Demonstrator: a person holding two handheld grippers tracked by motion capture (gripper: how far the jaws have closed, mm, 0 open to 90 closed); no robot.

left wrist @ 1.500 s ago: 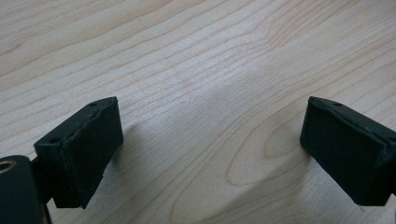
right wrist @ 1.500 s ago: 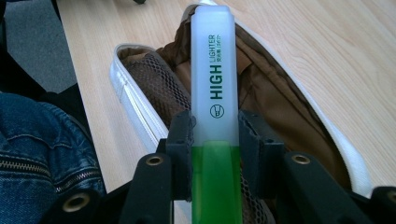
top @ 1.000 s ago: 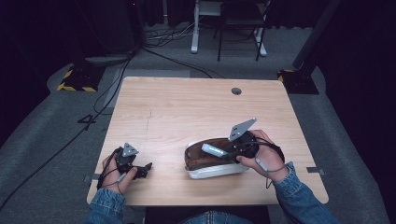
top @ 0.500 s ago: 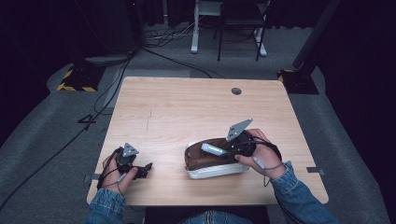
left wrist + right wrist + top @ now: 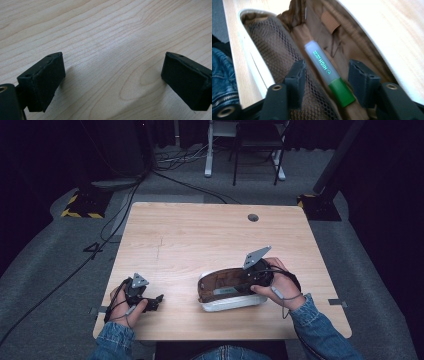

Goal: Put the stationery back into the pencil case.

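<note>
- item in hand: a green-capped highlighter with a frosted grey barrel (image 5: 327,77), lying lengthwise in the floor of an open pencil case with a white shell and brown fabric lining (image 5: 227,306), which sits on the near right part of the table.
- right gripper (image 5: 325,82): its jaws have just been opening; they stand apart on either side of the highlighter, and the pads do not press on it. in the high view the right gripper (image 5: 252,276) sits at the case's right end.
- step, as judged: the pen is just set down inside the case, the release under way or done.
- left gripper (image 5: 112,75): jaws wide apart, nothing between them, low over bare wood; in the high view the left gripper (image 5: 145,296) rests near the front left corner.
- next move, as judged: lift the right gripper straight back out along the case's length, so the left pad does not drag the brown mesh pocket (image 5: 274,50) and the right one does not catch the lining wall.
- edges: the light wooden table (image 5: 200,235) ends just behind both hands; the case lies near the front edge.
- open room: the far half of the table is free except for a small round grommet (image 5: 253,217); wide bare wood lies between the two grippers.
</note>
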